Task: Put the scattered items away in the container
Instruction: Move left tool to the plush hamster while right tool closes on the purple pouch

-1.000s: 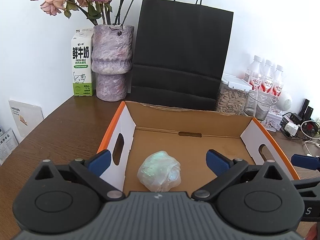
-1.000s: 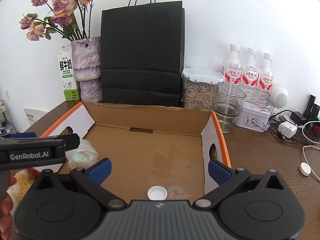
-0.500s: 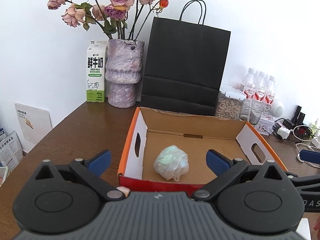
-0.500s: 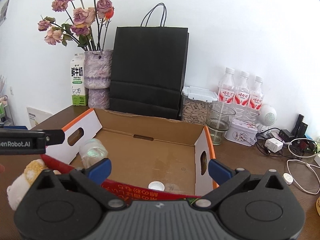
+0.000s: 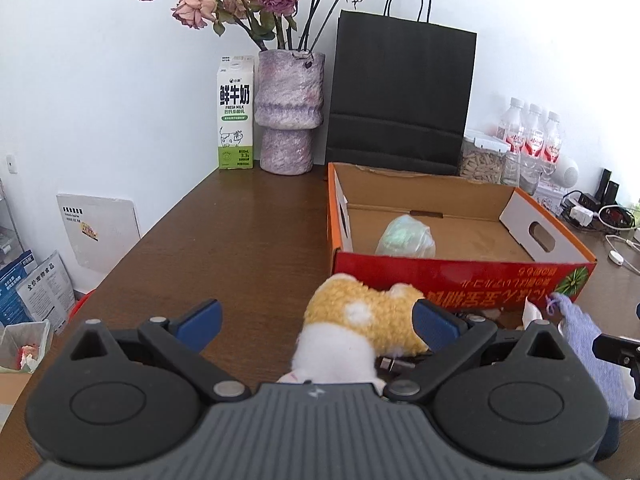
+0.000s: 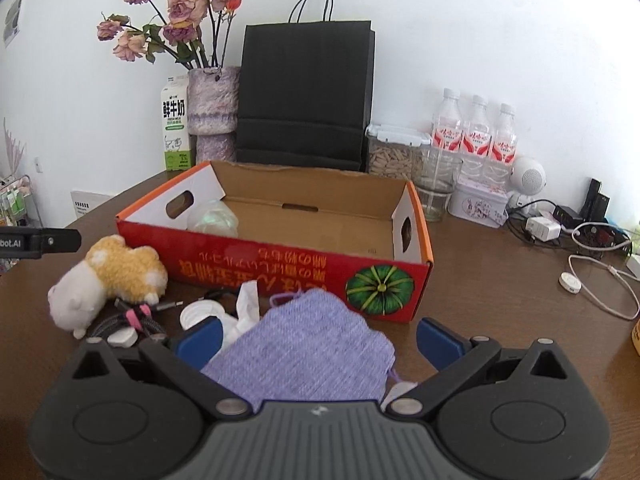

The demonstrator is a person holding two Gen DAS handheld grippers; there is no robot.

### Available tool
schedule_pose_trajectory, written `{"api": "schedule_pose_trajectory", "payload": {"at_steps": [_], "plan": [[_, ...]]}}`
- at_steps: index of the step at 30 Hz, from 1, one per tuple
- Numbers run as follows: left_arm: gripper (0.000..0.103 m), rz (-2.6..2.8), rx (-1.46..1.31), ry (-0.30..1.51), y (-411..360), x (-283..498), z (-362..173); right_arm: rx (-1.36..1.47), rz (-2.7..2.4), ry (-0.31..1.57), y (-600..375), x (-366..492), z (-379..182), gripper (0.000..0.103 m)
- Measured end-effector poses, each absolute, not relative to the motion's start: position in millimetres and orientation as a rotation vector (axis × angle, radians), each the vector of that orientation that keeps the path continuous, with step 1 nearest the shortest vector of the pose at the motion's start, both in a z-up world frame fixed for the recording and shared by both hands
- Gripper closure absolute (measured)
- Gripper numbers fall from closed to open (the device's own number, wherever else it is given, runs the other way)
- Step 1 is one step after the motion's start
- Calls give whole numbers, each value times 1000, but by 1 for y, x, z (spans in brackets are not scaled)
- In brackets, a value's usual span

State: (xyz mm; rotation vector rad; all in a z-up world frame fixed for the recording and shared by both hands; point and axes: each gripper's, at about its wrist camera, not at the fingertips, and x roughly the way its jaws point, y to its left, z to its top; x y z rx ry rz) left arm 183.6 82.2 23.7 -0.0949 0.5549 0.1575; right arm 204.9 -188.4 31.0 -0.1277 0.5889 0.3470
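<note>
Where the left wrist view looks:
Left hand-held gripper (image 5: 318,318): jaws spread wide, empty, low over the desk (image 5: 224,240).
Plush toy (image 5: 356,332): yellow and white, on the desk between the blue fingertips, closer to the right one; whether it touches that tip I cannot tell.
Cardboard box (image 5: 460,276): red near wall with upside-down print, orange rim, open top, just beyond the plush toy.
Wrapped bundle (image 5: 406,237): pale, shiny, lying inside the box toward its left side.
Purple cloth (image 5: 588,348): at the right edge, near the box's near right corner.
Far side: milk carton (image 5: 235,112), vase (image 5: 289,108) of dried roses, black paper bag (image 5: 400,96).

Where the right wrist view looks:
Right hand-held gripper (image 6: 318,340): jaws wide apart, gripping nothing.
Purple cloth (image 6: 308,348): spread on the desk between the fingertips, just in front of the box's near wall (image 6: 280,268).
Plush toy (image 6: 108,276): lying on the desk to the left, near the box's left corner.
Small items: coiled cable (image 6: 132,320), white cap (image 6: 202,314) and crumpled tissue (image 6: 246,308) on the desk between toy and cloth.
Wrapped bundle (image 6: 214,220): in the box's left part.
Right of the box: glass (image 6: 436,184), three water bottles (image 6: 476,136), chargers and cords.
</note>
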Motion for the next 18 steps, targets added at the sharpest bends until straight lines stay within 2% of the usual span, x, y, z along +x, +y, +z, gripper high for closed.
{"api": "schedule_pose_trajectory", "payload": {"at_steps": [5, 17, 18], "plan": [[0, 162, -109, 614, 93, 179, 5, -82, 351, 622, -189, 202, 16, 0], [0, 137, -135, 620, 89, 196, -7, -19, 362, 613, -190, 210, 6, 0], [0, 136, -144, 618, 89, 199, -9, -27, 363, 617, -188, 211, 4, 2]]}}
